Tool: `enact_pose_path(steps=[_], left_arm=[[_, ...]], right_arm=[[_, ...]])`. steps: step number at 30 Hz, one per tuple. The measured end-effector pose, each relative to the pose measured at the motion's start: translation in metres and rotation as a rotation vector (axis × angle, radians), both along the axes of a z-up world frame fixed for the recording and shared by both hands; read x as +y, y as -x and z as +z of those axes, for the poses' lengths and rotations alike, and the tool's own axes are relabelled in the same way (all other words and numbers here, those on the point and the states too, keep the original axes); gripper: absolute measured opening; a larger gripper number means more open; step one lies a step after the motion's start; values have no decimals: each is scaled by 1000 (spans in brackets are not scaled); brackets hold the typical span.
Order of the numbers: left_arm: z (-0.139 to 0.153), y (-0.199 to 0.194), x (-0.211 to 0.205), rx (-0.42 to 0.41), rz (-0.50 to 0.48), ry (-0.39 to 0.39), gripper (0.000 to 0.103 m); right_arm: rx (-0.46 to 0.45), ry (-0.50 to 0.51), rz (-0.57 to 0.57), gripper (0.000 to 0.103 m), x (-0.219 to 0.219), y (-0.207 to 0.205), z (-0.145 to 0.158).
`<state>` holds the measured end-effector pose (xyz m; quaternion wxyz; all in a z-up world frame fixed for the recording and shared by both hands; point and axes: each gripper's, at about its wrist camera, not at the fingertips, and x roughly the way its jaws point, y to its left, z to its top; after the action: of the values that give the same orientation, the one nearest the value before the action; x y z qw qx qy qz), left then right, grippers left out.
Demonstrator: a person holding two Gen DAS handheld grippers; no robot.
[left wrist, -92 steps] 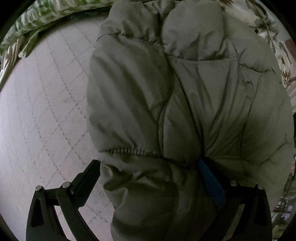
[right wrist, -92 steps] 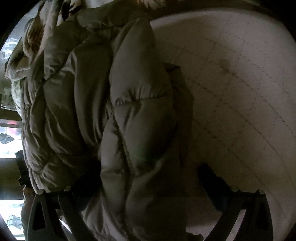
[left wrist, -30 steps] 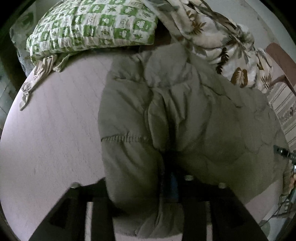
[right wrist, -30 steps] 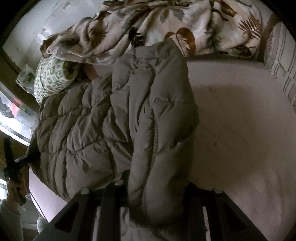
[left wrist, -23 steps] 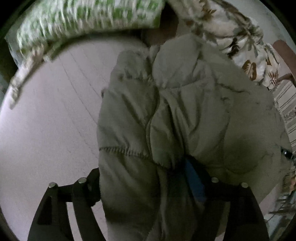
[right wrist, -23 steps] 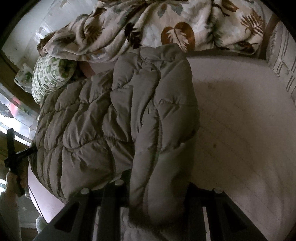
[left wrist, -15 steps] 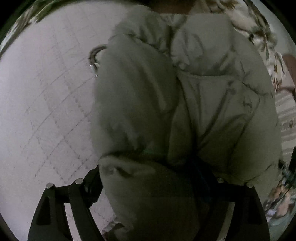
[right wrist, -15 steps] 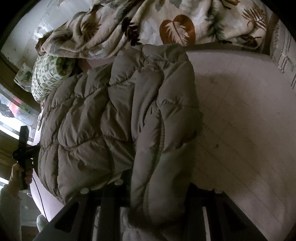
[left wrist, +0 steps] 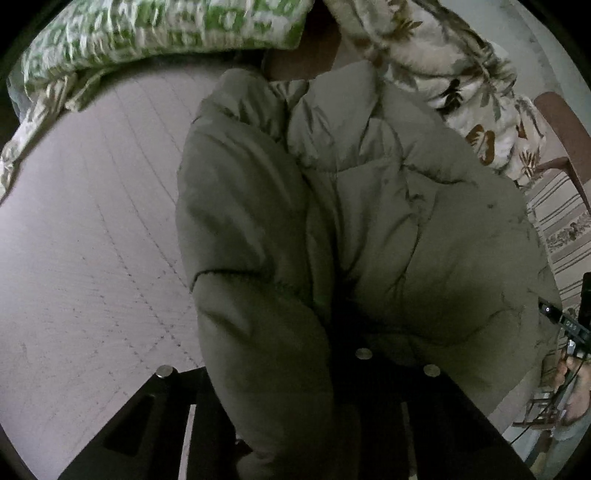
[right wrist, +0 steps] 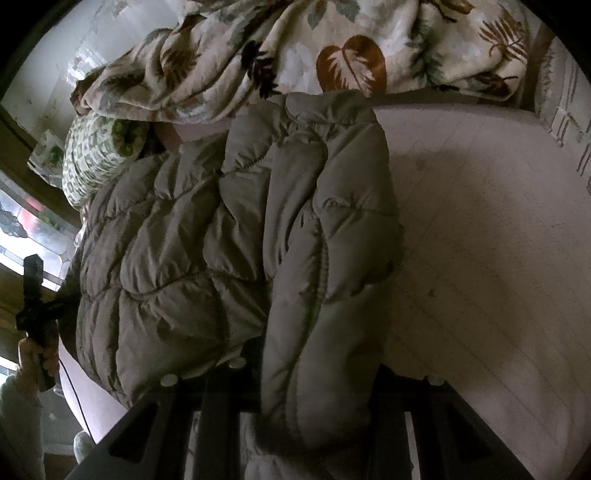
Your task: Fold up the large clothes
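Observation:
A grey-green quilted puffer jacket (left wrist: 406, 240) lies folded on a pale quilted mattress (left wrist: 92, 258). My left gripper (left wrist: 280, 369) is at the jacket's near edge. Its jaws are closing, with a thick fold of the jacket bulging between them and hiding the pads. In the right wrist view the same jacket (right wrist: 221, 258) fills the middle. My right gripper (right wrist: 310, 376) is shut on a folded puffy edge that hangs over its fingers. The fingertips of both grippers are buried in fabric.
A green-and-white patterned pillow (left wrist: 147, 33) and a leaf-print blanket (right wrist: 295, 55) lie at the head of the mattress (right wrist: 480, 258). A striped cushion (left wrist: 554, 229) sits at the right. A person's hand (right wrist: 37, 354) holds a gripper handle at the far left by a window.
The left jaws spread wide and dropped close onto the jacket, then narrowed on a fold and drew back, so the pillow shows again. The right gripper kept its grip and barely moved.

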<state>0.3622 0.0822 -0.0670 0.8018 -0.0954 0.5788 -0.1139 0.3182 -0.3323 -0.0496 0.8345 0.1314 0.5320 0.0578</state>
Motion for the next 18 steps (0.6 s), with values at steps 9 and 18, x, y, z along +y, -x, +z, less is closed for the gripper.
enact_pose_path(steps=[9, 18], left_arm=[[56, 34, -5, -83, -45, -5, 24], [85, 62, -2, -125, -75, -32, 24]], right_arm=[[-71, -4, -13, 26, 6, 19, 41], [-142, -22, 49, 24, 27, 61, 82]])
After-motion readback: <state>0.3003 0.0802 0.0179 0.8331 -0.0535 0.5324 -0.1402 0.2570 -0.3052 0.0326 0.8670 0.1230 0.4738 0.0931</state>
